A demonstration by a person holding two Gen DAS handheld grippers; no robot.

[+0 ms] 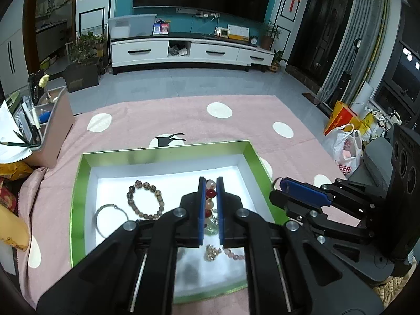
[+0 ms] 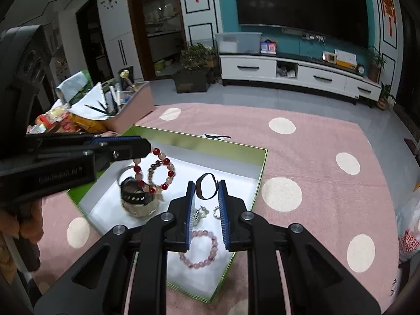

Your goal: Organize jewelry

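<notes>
Left claw (image 1: 210,186): I am pinching the red-and-peach bead bracelet (image 2: 155,170), dangling it above the green box (image 1: 78,183).
Right claw (image 2: 206,191): I am hovering level, gaping over the black band (image 2: 207,186).

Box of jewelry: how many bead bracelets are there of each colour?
In the green box:
Red and pale bracelet, held in the left gripper: 1
Brown bracelet: 1
Pink bracelet: 1
Total: 3
</notes>
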